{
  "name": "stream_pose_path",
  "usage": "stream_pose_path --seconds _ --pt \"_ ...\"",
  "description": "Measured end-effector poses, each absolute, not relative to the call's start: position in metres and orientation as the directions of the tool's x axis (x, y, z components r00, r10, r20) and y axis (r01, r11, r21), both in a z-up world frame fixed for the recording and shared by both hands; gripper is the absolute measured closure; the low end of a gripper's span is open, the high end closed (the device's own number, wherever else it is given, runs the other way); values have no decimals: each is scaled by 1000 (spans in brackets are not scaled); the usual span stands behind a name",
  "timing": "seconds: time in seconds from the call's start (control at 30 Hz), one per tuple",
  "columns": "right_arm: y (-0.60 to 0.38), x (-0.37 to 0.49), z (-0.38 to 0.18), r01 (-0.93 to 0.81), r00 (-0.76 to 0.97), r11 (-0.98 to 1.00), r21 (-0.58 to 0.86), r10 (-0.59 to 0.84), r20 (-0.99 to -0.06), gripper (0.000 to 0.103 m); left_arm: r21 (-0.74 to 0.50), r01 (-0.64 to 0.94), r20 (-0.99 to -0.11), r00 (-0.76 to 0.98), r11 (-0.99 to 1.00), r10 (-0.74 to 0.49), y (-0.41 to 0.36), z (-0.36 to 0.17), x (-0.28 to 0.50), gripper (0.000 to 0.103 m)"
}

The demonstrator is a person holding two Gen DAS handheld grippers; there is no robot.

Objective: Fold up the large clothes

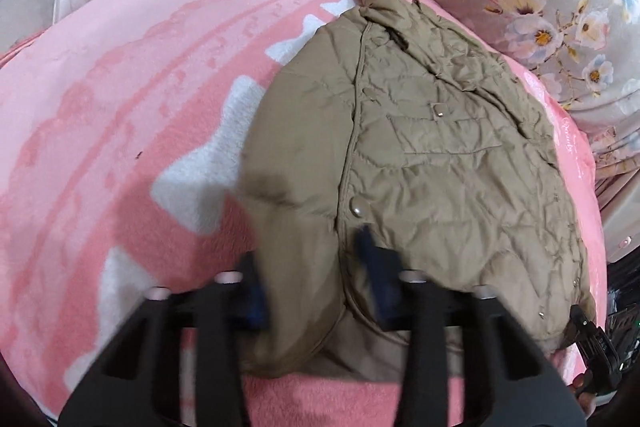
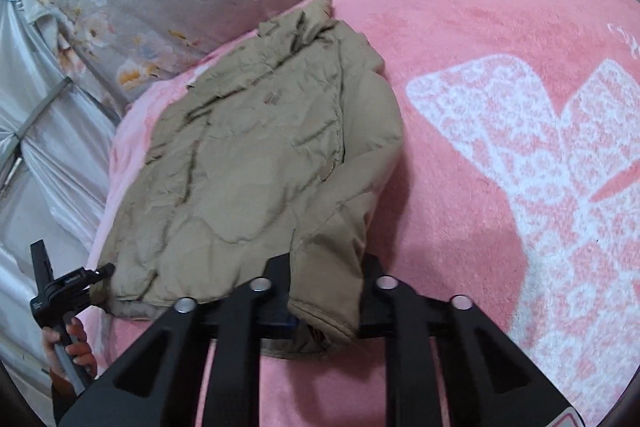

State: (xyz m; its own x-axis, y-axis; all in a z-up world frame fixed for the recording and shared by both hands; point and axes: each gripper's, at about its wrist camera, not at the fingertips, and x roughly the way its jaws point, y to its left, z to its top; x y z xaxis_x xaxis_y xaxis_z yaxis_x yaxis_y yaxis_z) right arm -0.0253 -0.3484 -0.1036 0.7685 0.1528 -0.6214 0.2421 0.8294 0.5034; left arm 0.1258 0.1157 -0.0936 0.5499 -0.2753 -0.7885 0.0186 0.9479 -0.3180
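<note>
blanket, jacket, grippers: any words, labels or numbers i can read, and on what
None can be read for certain.
Blanket: white cursive script near its edge, too small and warped to read.
Blanket, big white block shapes beside the jacket: cut off, unreadable.
Other gripper's body in the right wrist view: small white print, blurred.

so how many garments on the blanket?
1: a tan jacket lying on the pink blanket, near the edge by the floral bedding. Anything beneath it would be hidden.

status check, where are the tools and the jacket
Left tool at jacket hem, grip unclear. Right tool shut on sleeve cuff. Jacket flat on pink blanket. Nothing in the way.
</note>
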Motion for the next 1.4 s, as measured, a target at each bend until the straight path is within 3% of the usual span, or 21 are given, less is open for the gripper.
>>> stream_pose_path --seconds 0.07,0.17,0.5,0.63,0.73,0.93,1.17,1.4 --pt "-347 -34 -93 221 792 831 511 152 -591 95 -318 32 -775 567 948 -279 119 -81 116 96" --pt "-345 -53 -68 168 841 840 517 152 -519 97 -371 70 -737 584 926 -339 126 -61 99 100" --pt "-331 -153 30 -31 968 892 451 140 -209 98 -478 210 -526 709 853 -470 166 44 8 101" --pt "-329 -178 70 -58 990 909 413 104 -91 98 -493 228 -435 771 840 -465 182 85 -15 101" --pt "-333 -171 87 -58 994 912 406 89 -57 98 -457 248 -391 807 854 -444 180 112 -11 100" --pt "-361 -71 77 27 988 891 454 46 -149 98 -328 181 -469 821 927 -326 142 113 70 99" --pt "-391 56 19 192 936 832 520 4 -352 99 -151 48 -626 769 987 -133 94 54 195 99" --pt "-394 125 -30 318 856 835 450 -49 -515 98 -45 -4 -733 679 999 -30 73 -18 268 98"
